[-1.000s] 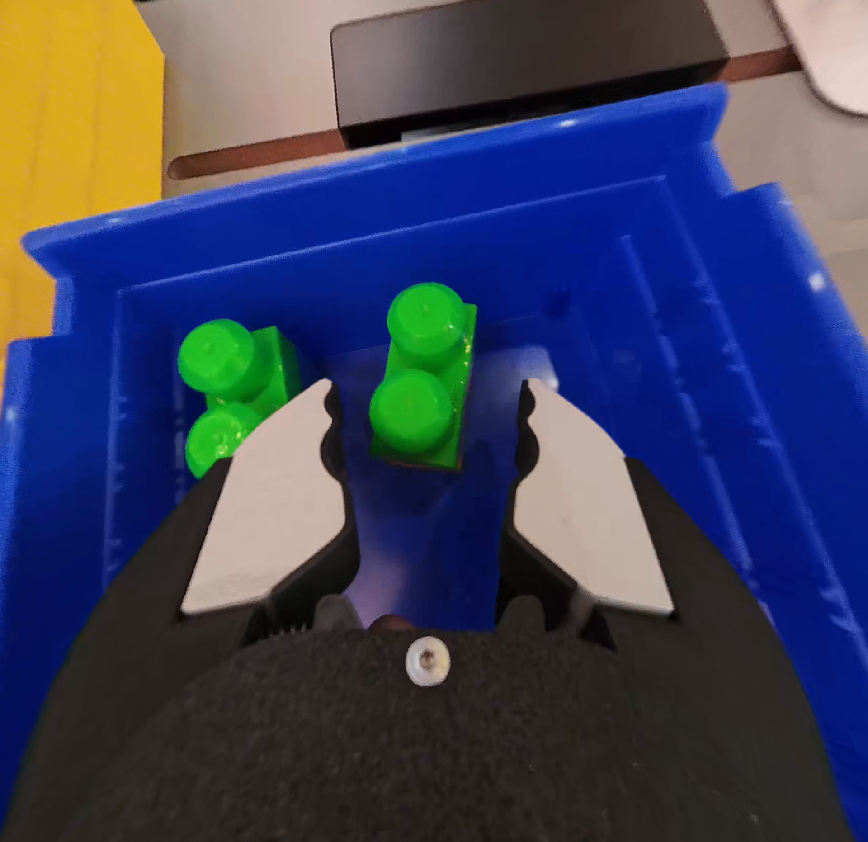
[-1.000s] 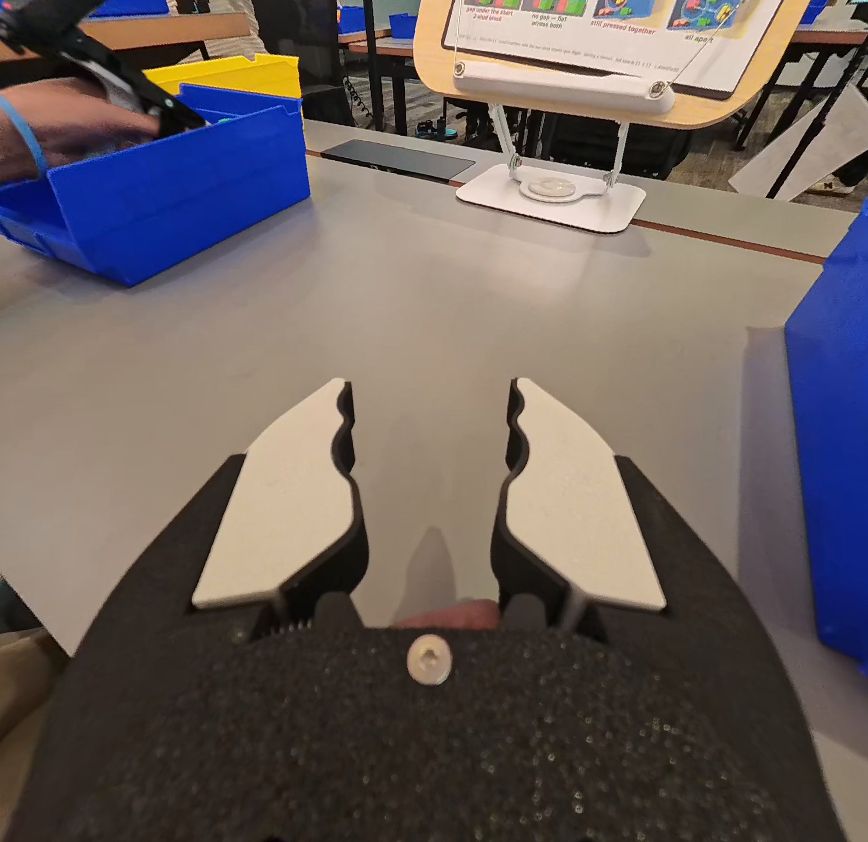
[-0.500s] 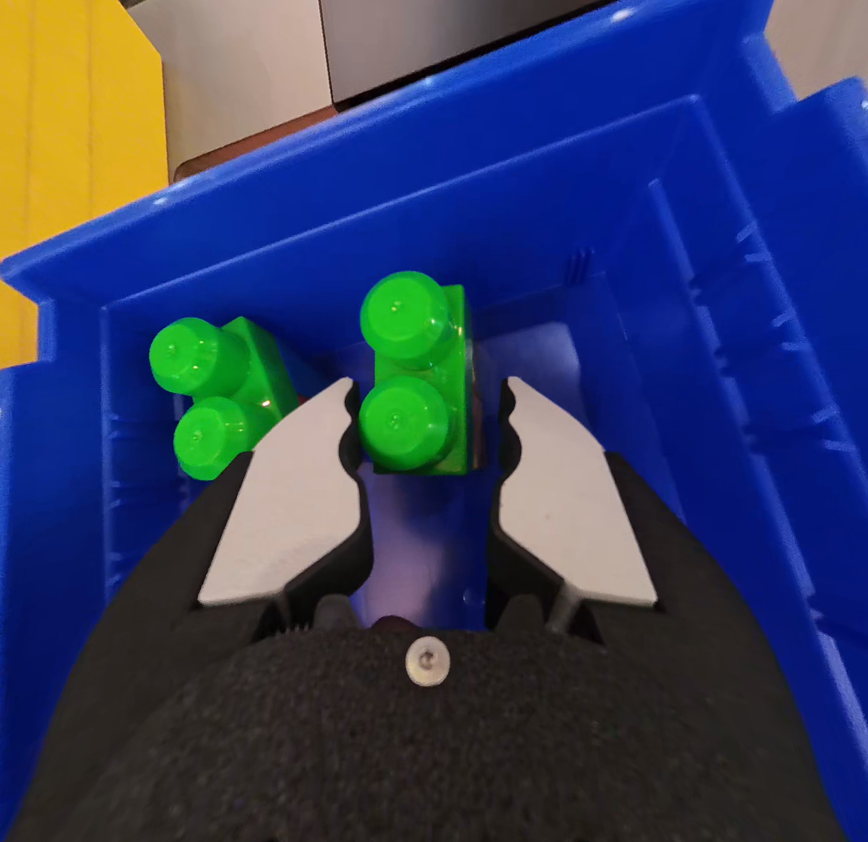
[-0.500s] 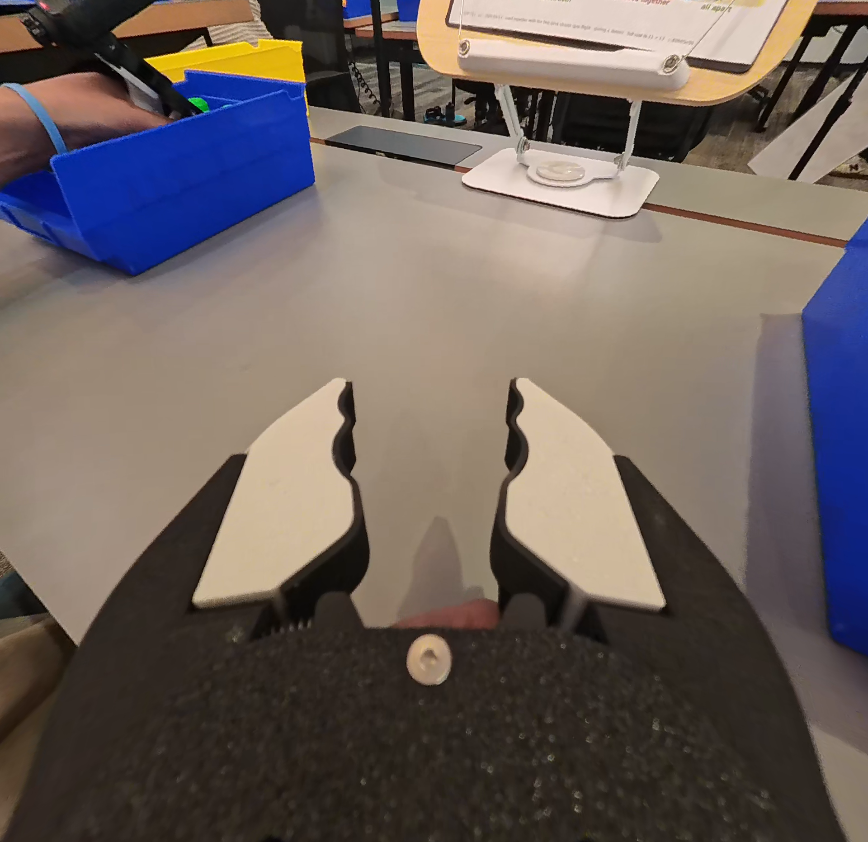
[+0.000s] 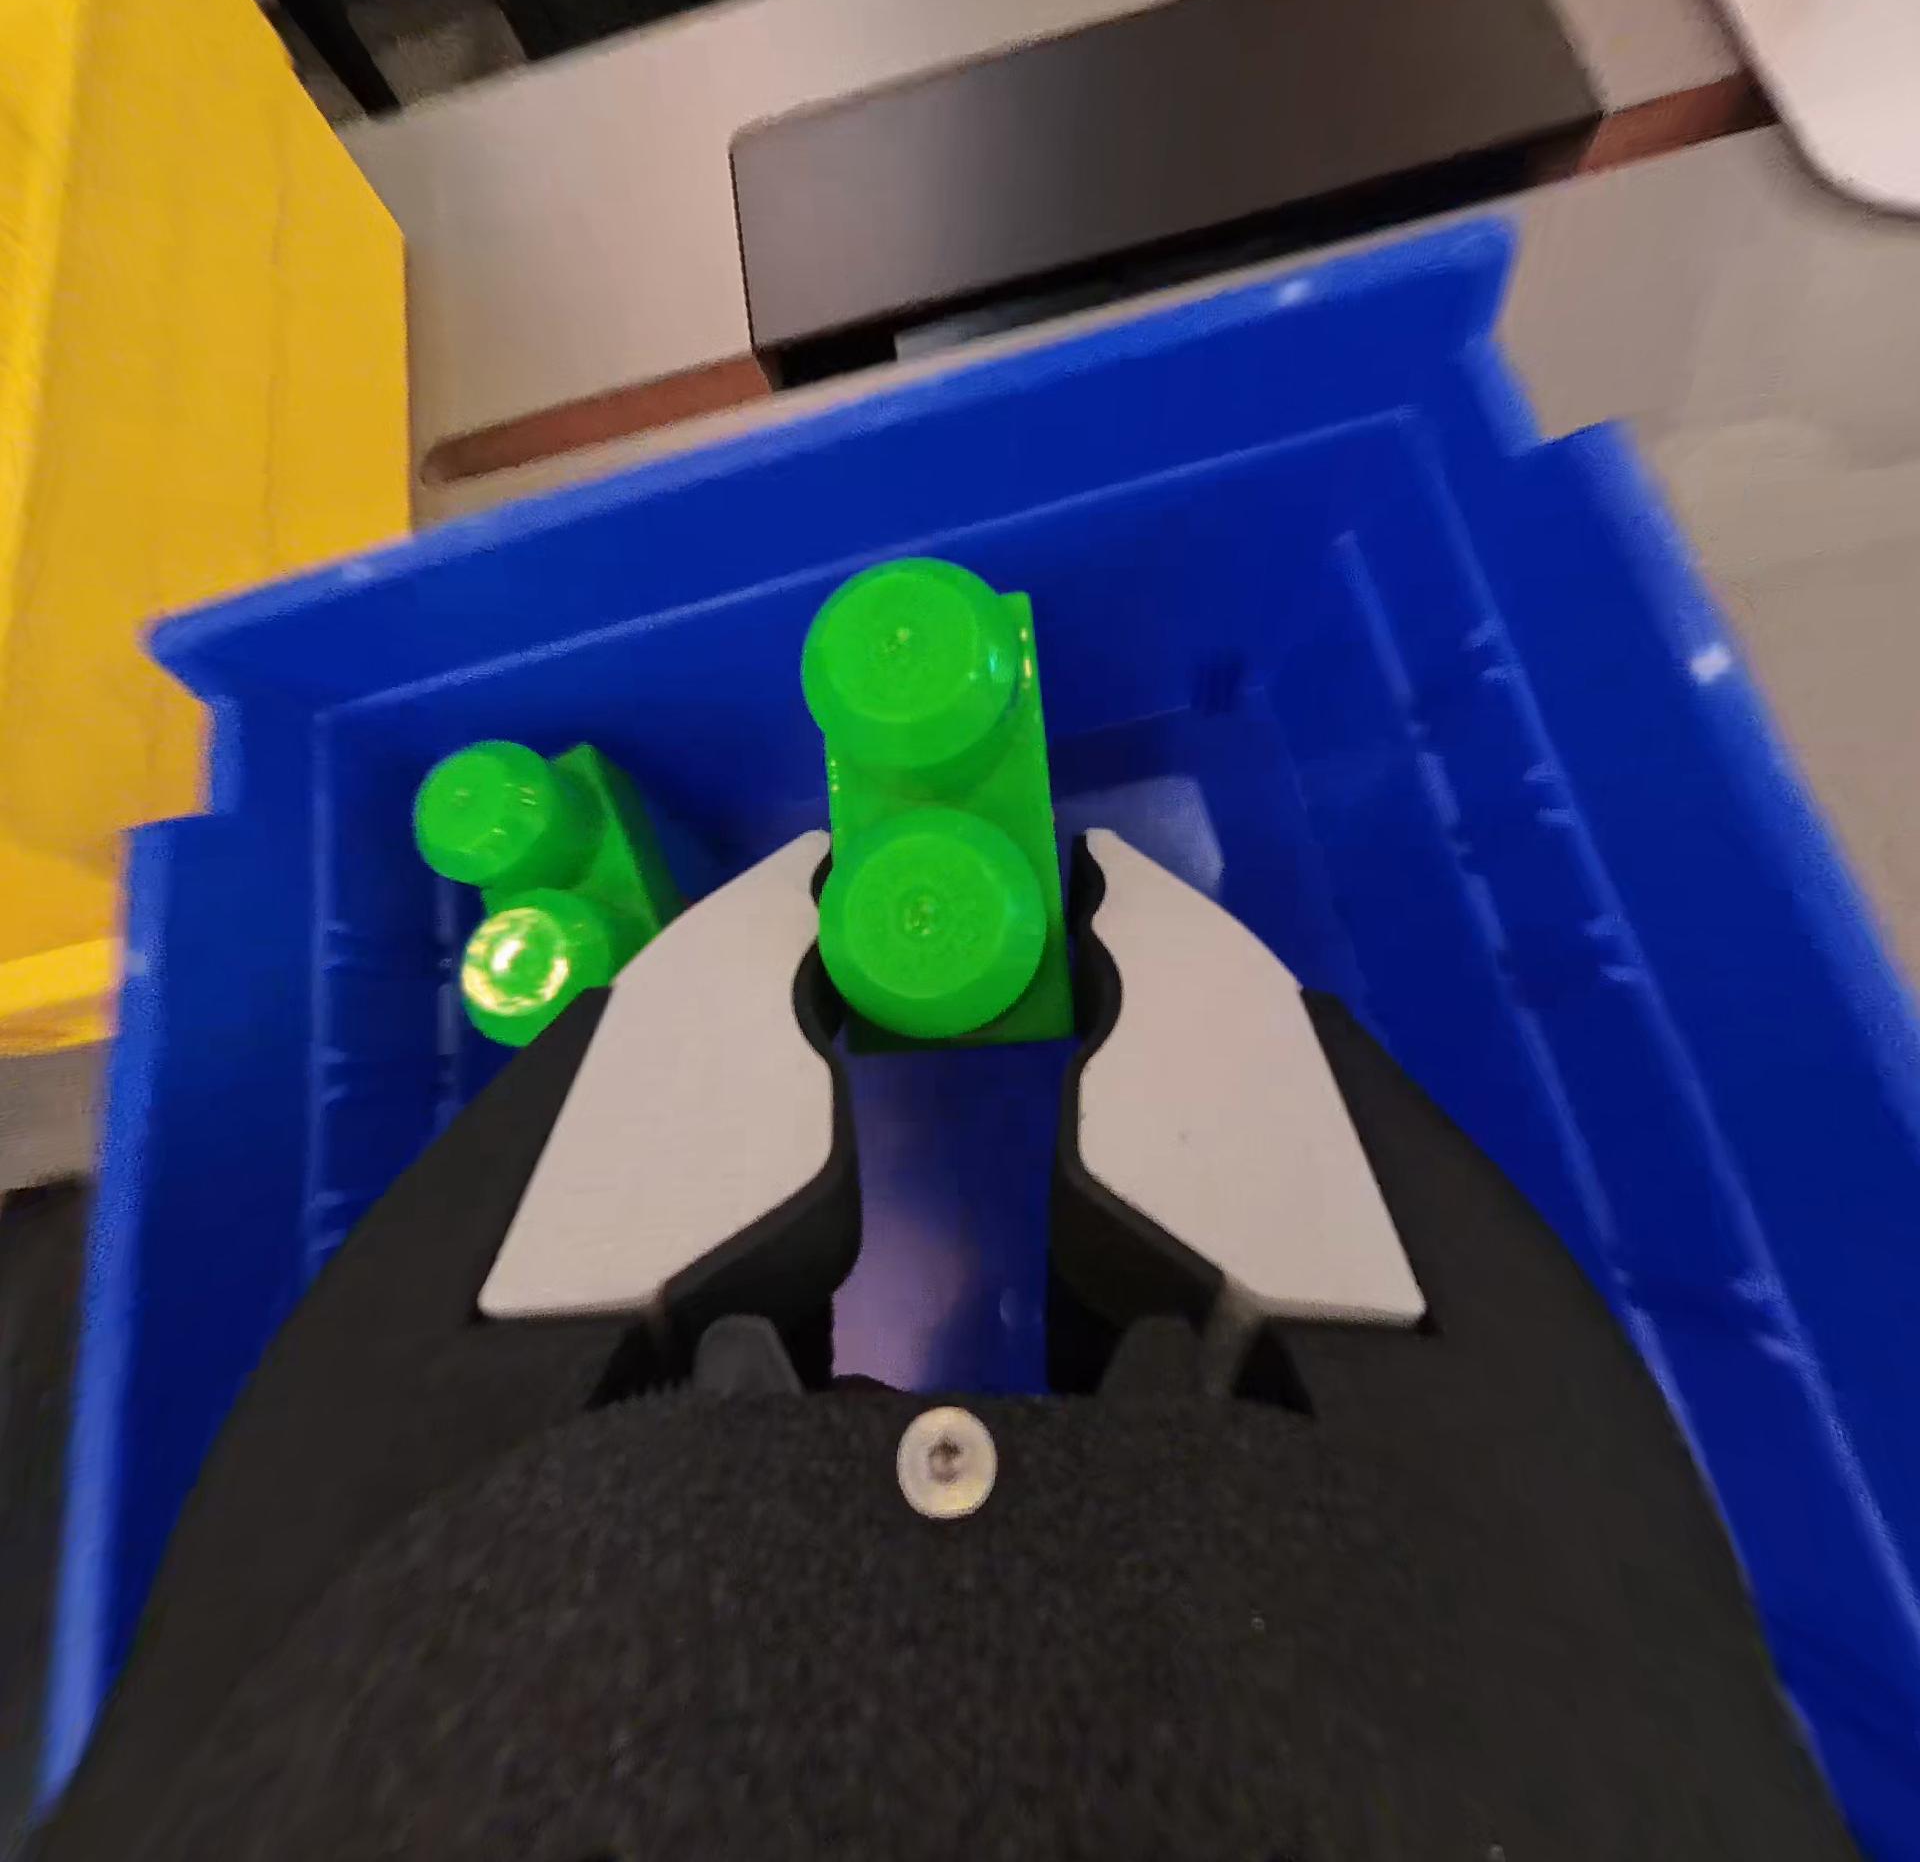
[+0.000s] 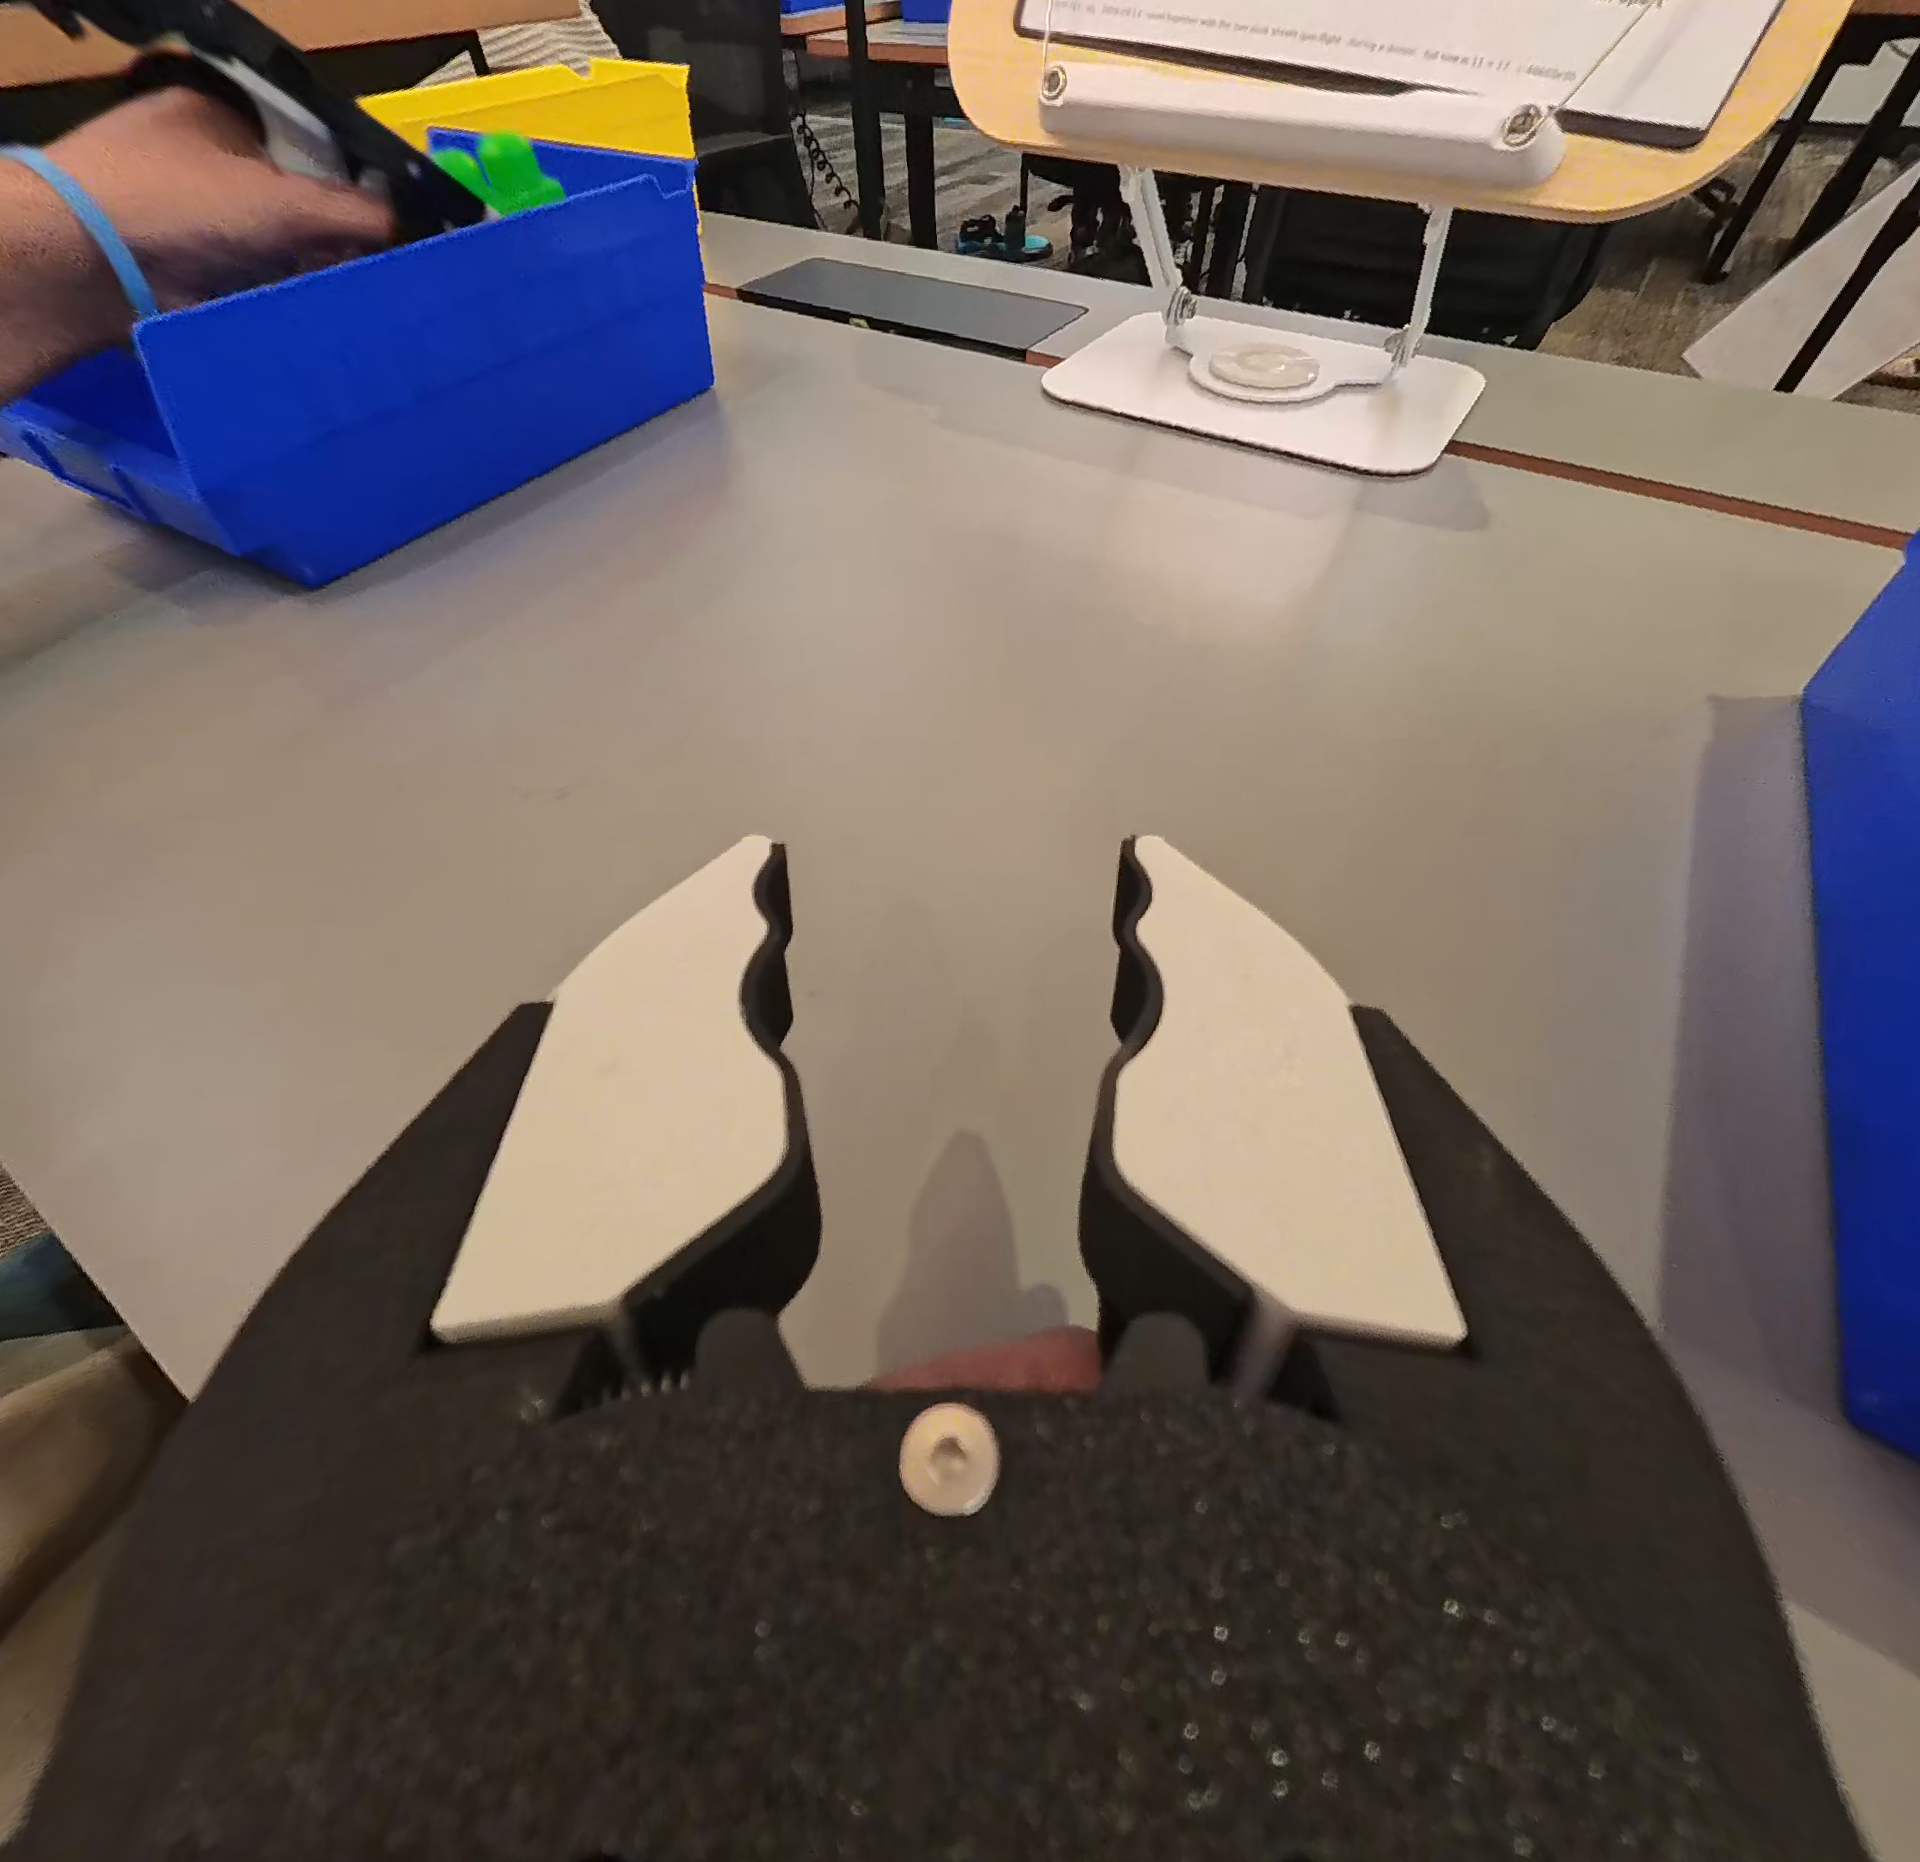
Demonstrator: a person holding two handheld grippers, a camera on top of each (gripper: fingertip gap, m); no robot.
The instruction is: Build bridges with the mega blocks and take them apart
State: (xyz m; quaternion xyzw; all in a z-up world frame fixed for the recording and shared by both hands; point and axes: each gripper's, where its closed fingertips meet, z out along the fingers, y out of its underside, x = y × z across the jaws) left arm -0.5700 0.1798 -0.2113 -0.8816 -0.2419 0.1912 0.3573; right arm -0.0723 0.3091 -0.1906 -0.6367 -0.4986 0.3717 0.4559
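Note:
My left gripper [image 5: 948, 856] is inside a blue bin [image 5: 1558, 877] and shut on a green two-stud block [image 5: 925, 732]. Both pads press its sides at the near stud, and it is raised off the bin floor. A second green two-stud block [image 5: 520, 877] lies at the bin's left. In the right wrist view the left gripper [image 6: 416, 191] holds the green block [image 6: 504, 176] above the rim of the bin [image 6: 416, 389]. My right gripper [image 6: 951, 856] is open and empty over the grey table [image 6: 935, 617].
A yellow bin [image 5: 156, 462] stands left of the blue bin and shows behind it in the right wrist view [image 6: 561, 108]. A black flat pad [image 6: 914, 300] and a white stand with an instruction board [image 6: 1268, 389] are at the table's back. Another blue bin [image 6: 1870, 981] is at the right edge. There is about 50 cm between the tips of the two grippers.
My left gripper moved in around the green block, closed its pads on it and lifted it from the bin floor. My right gripper stayed open and hardly moved.

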